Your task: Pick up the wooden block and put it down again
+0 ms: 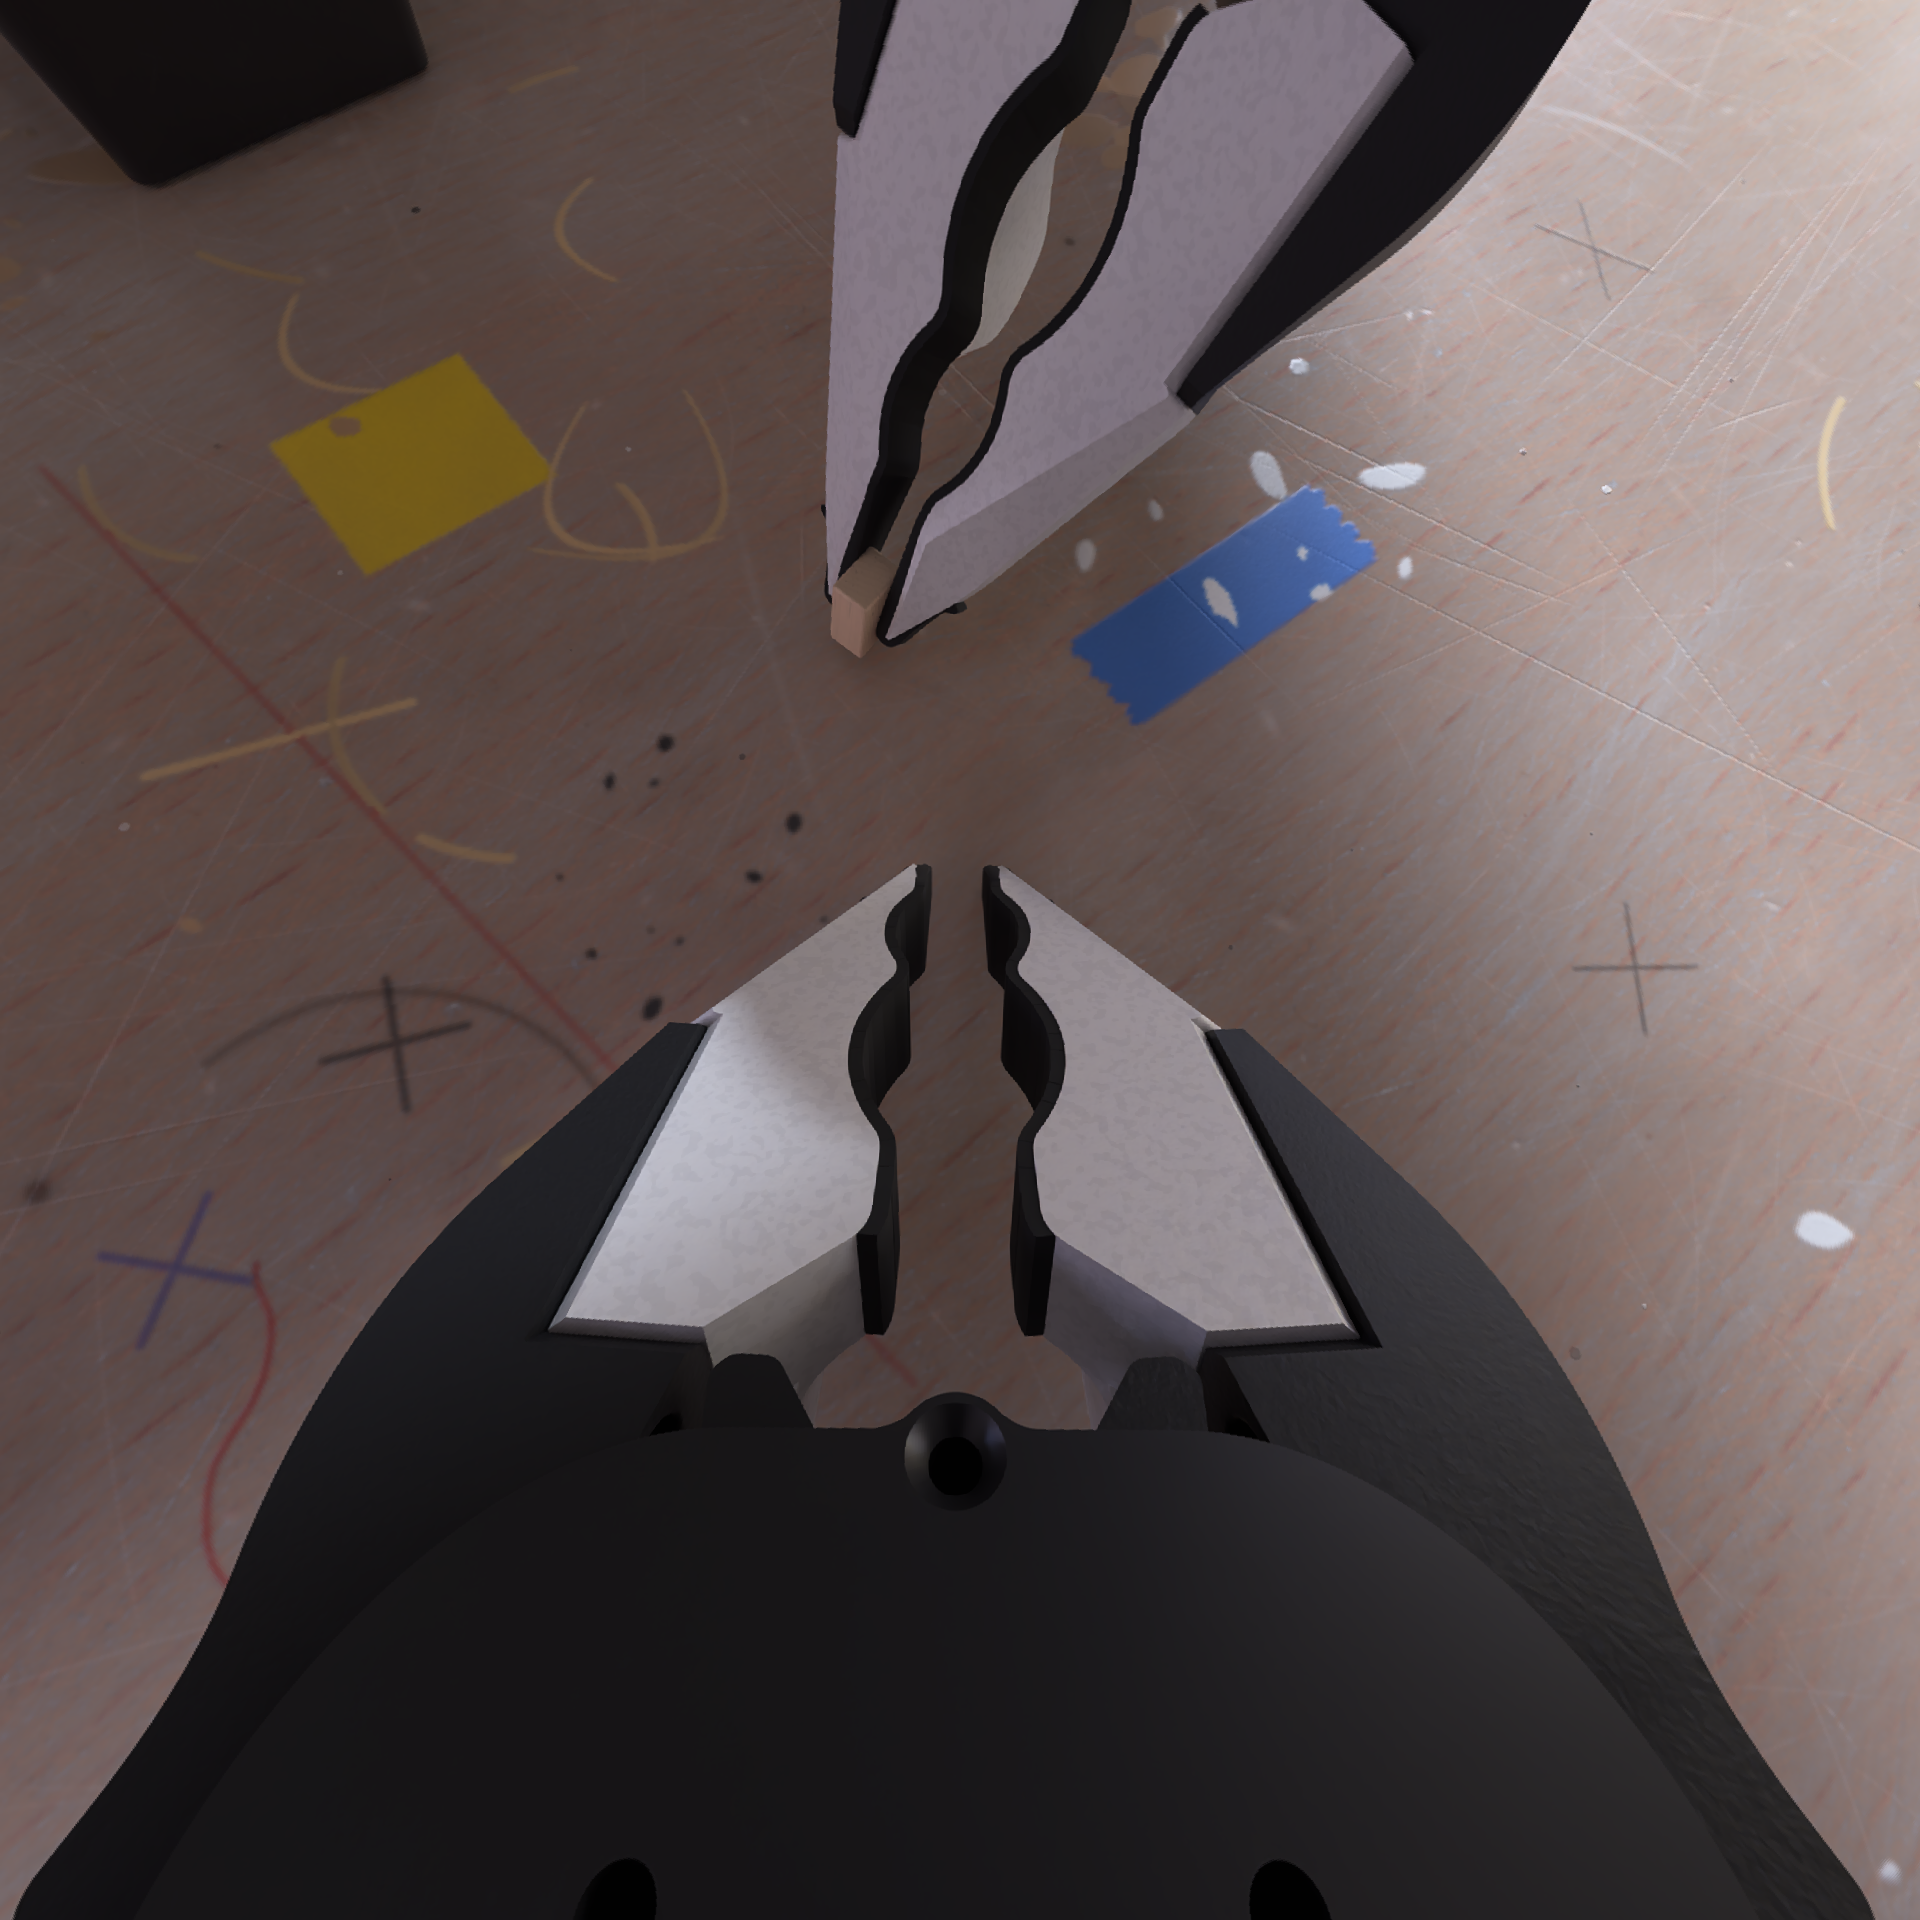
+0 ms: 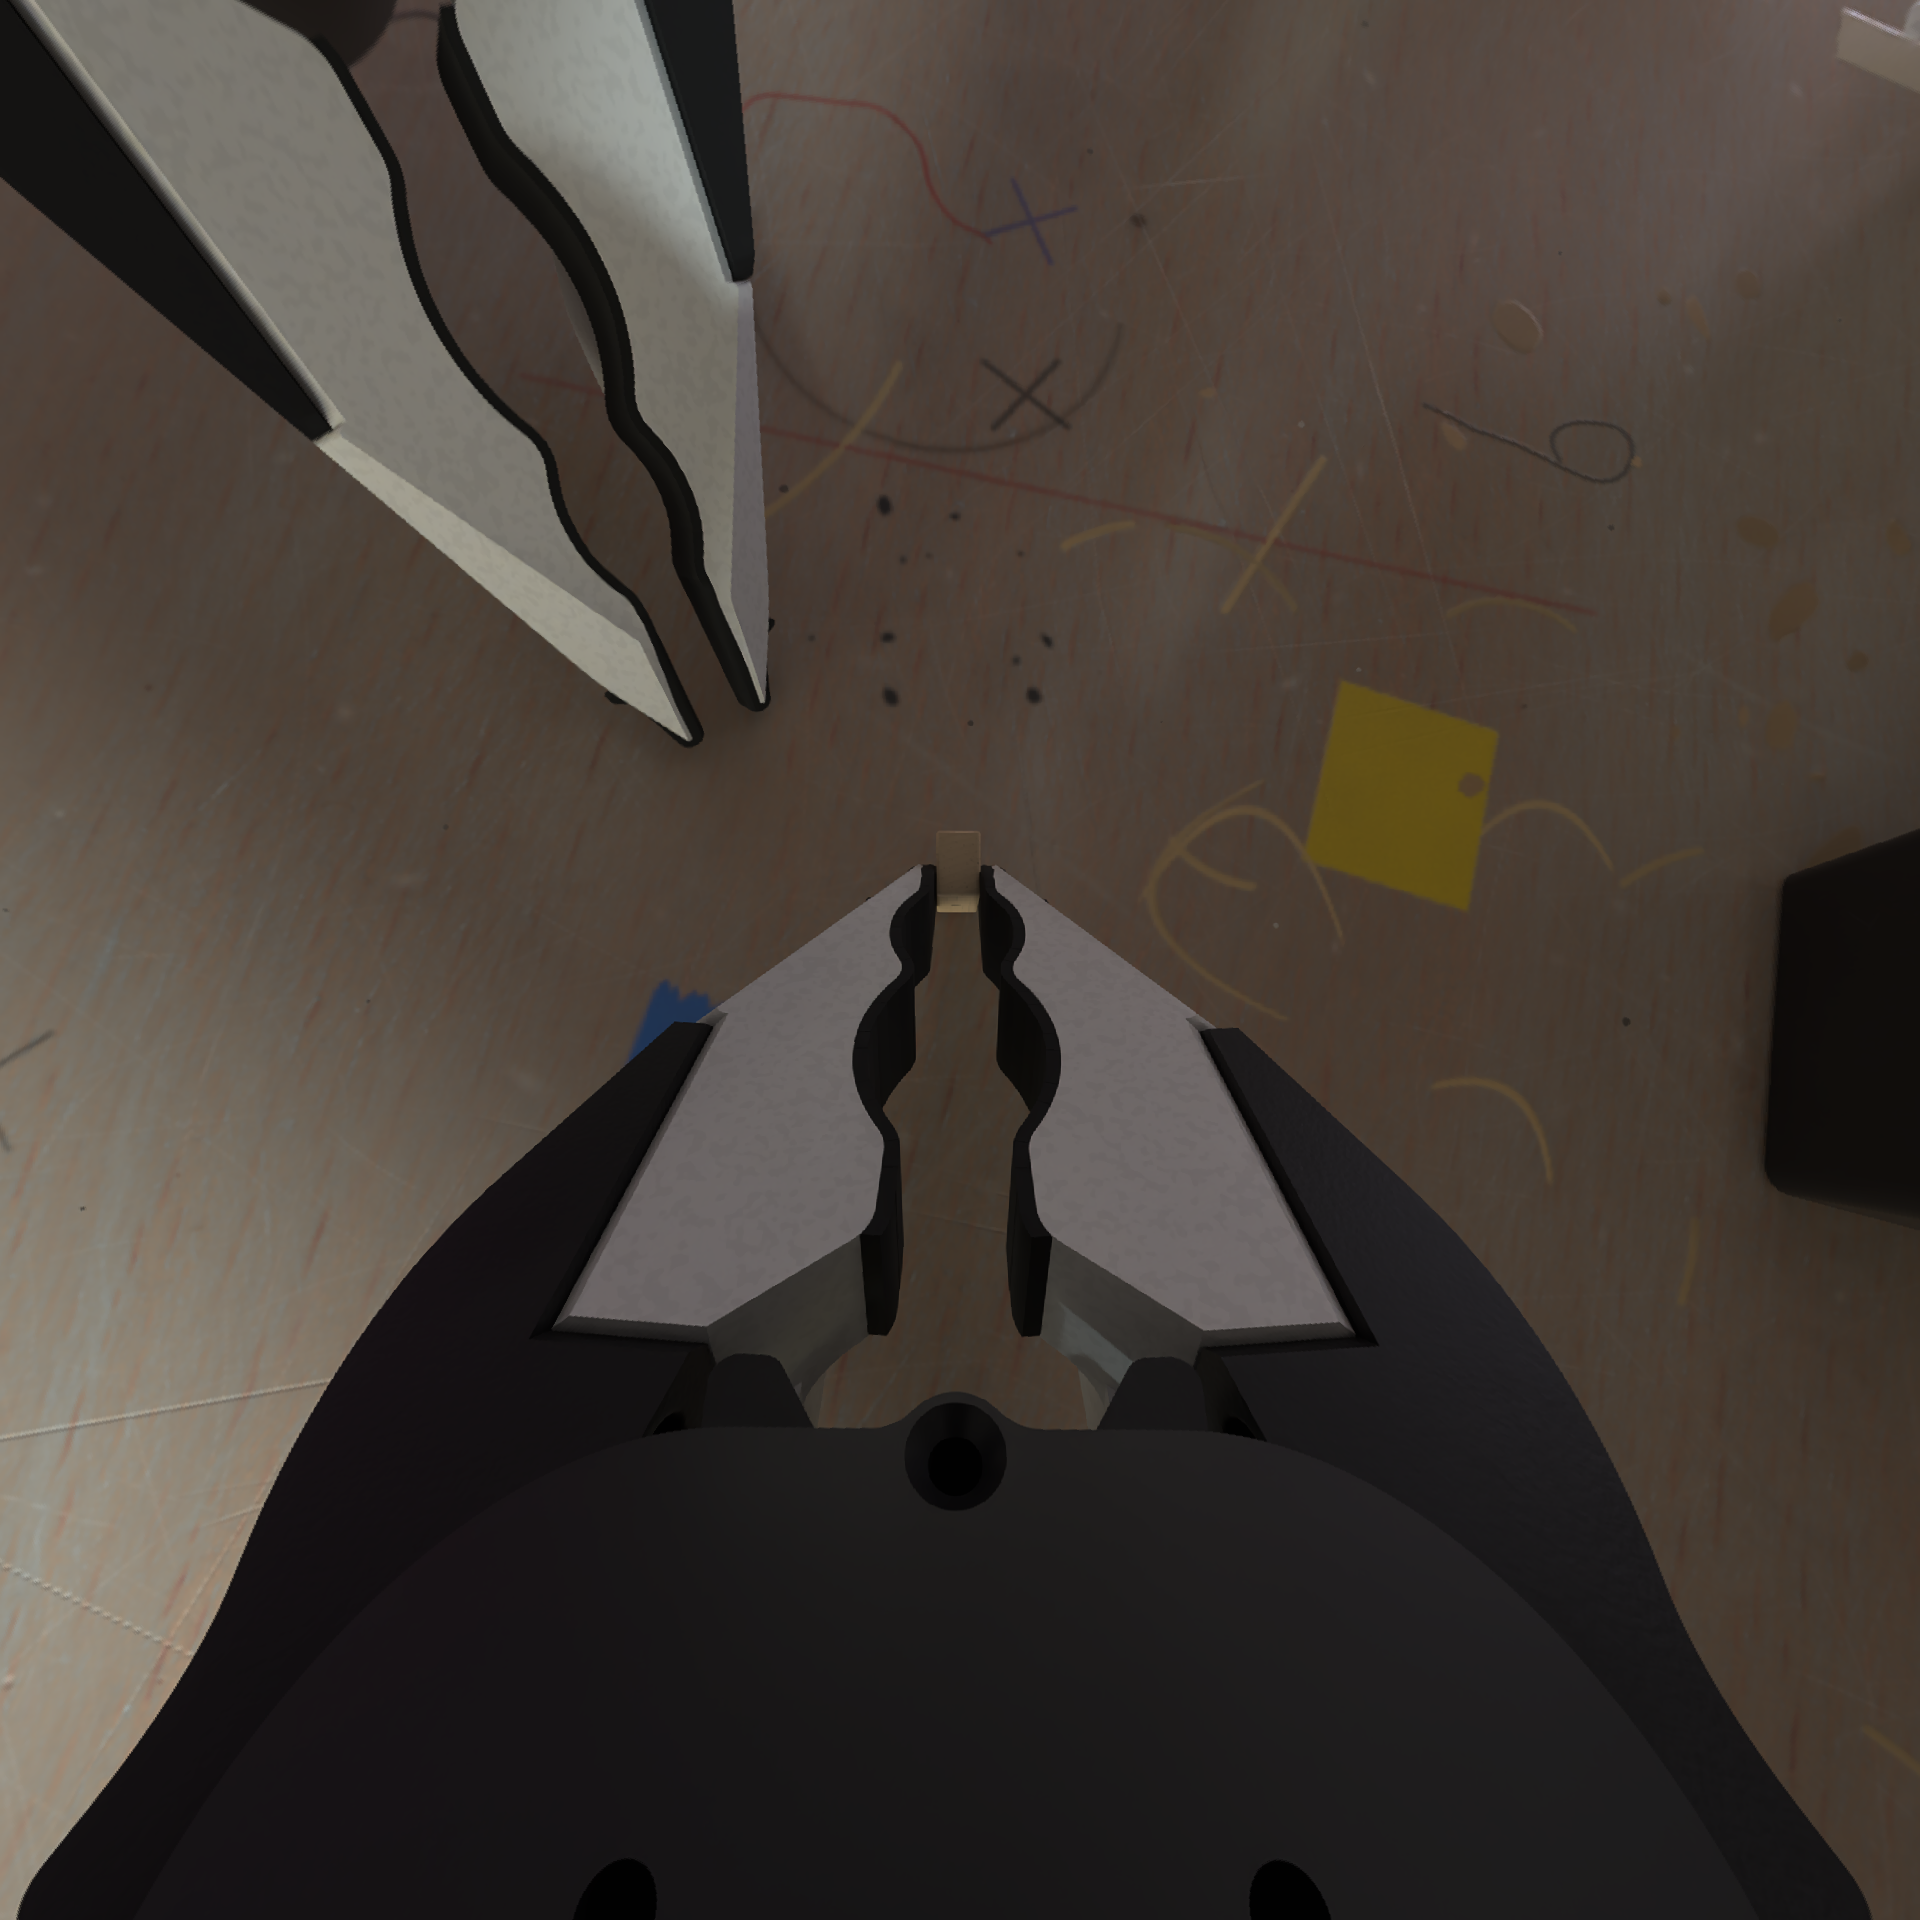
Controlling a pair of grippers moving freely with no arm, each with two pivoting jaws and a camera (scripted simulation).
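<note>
The small pale wooden block (image 2: 957, 868) sits between the fingertips of my right gripper (image 2: 957, 885), which is shut on it. In the left wrist view the block (image 1: 858, 618) shows at the tip of the right gripper (image 1: 885, 615), which points down at the scratched wooden tabletop (image 1: 1455, 831). The block is low over the table; I cannot tell if it touches. My left gripper (image 1: 957, 883) holds nothing, its jaws only a narrow gap apart. It hovers a short way from the block and also shows in the right wrist view (image 2: 717, 715).
A yellow square sticker (image 1: 410, 462) lies left of the block and a strip of blue tape (image 1: 1226, 608) lies right of it. A black box (image 1: 208, 73) stands at the far left, also seen in the right wrist view (image 2: 1849, 1029).
</note>
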